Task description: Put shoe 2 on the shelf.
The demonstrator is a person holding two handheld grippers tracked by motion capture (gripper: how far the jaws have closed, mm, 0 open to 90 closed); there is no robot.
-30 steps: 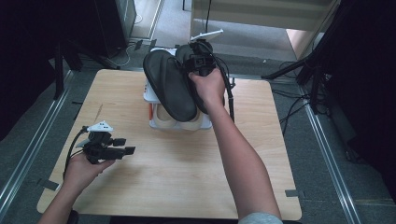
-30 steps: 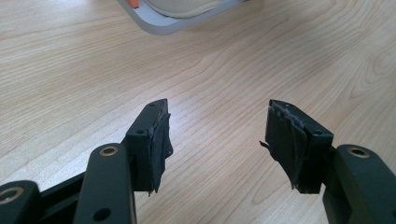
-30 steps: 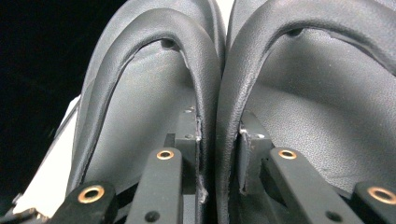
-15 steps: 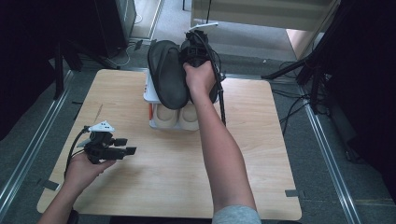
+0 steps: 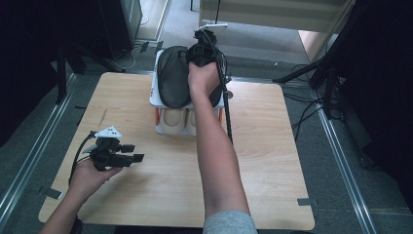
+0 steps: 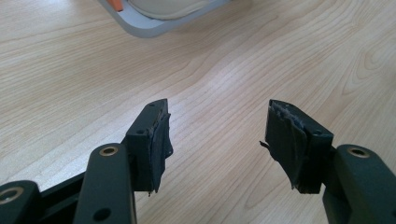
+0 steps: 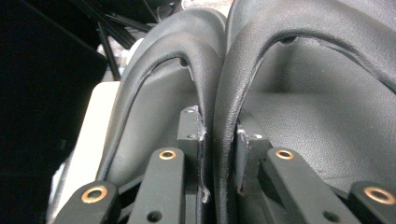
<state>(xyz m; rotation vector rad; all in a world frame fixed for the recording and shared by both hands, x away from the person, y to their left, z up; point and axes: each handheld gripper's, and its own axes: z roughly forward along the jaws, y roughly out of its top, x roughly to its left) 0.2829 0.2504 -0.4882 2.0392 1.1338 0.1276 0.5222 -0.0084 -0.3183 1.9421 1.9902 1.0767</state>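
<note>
A pair of black leather shoes (image 5: 173, 83) lies over the top of a small white rack (image 5: 157, 105) at the table's far middle. My right gripper (image 5: 202, 59) is shut on them. In the right gripper view its pads pinch the two adjoining inner walls of the black shoes (image 7: 219, 93) together between the right gripper's (image 7: 219, 123) jaws, which have just been closing on that leather. My left gripper (image 5: 132, 152) rests low near the table's left front, open, and the left gripper (image 6: 217, 121) has bare wood between its pads.
A beige pair of shoes (image 5: 173, 119) sits on the rack's lower tier. The rack's grey edge (image 6: 149, 28) shows ahead of the left gripper. A black cable (image 5: 226, 112) trails from the right gripper across the wooden table (image 5: 272, 161). Dark stands and floor rails surround the table.
The right hand has carried the black shoes left and farther away, from tilted above the rack to lying over its top. The left hand and its gripper have stayed put.
</note>
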